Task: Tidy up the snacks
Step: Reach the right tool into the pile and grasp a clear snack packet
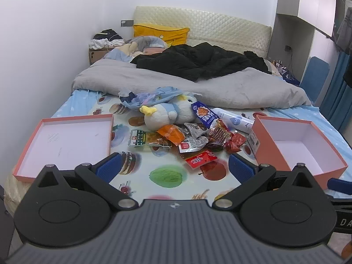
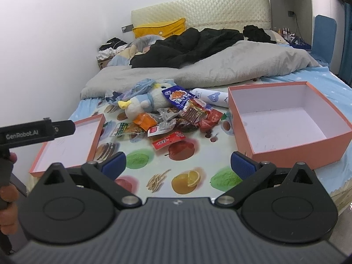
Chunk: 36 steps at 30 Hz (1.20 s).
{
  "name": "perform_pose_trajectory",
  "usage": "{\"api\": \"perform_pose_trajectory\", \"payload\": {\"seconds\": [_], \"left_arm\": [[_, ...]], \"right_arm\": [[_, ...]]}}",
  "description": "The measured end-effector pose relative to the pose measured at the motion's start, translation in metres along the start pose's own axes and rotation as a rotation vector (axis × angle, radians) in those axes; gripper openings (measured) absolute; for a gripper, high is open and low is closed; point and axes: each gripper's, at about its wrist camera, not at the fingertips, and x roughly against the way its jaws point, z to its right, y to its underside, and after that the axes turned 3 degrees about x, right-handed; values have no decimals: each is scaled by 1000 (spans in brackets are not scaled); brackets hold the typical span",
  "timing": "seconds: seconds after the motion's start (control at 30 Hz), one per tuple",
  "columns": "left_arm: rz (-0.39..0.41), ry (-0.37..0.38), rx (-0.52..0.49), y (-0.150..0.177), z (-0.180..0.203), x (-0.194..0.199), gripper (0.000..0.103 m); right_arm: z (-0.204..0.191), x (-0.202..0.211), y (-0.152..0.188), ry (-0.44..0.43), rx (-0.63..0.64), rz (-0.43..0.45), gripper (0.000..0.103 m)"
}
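Left wrist view: my left gripper [image 1: 173,167] hangs low over the printed sheet, jaws spread wide, nothing between them; the snack pile [image 1: 191,136] sits at centre frame, just beyond the fingertips; the red packet [image 1: 201,158] is the nearest piece, lying flat. The shallow lid [image 1: 63,143] is at left, the deep box [image 1: 297,145] at right, both empty. The plush toy [image 1: 167,114] lies touching the back of the pile, a blue packet [image 1: 203,113] leaning on it, and a white bottle [image 1: 233,118] lies just behind. Risk as I judge it: the wrappers overlap, so closing on one may drag a neighbour along; the red packet is thin and flat on soft bedding, so the pads may slide over it or pinch the sheet instead.

Right wrist view: my right gripper [image 2: 178,165] is likewise spread and empty, held short of the pile; the deep box [image 2: 286,118] fills the right of the frame, its near corner just beside my right fingertip [image 2: 242,165]; a careless swing could nudge the box, and it would shift easily on the mattress. The other tool's body [image 2: 37,129] juts in from the left edge, a hand [image 2: 8,189] on its grip; both tools point toward the same pile, so they could collide if I reach with both at once. The orange packet [image 2: 146,120] rests against the plush toy [image 2: 140,105]; I might catch the toy's fabric with it. Slick foil could slip out on the way to a box.
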Motion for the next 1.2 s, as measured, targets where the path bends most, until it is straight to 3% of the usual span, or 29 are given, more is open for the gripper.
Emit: {"api": "perform_pose_trajectory", "payload": {"seconds": [0.7, 1.2], "left_arm": [[-68, 10, 5, 12, -5, -22, 103], [-164, -5, 16, 0, -10, -85, 103]], "right_arm": [[1, -10, 15, -25, -52, -12, 103], [1, -44, 9, -7, -49, -30, 103]]}}
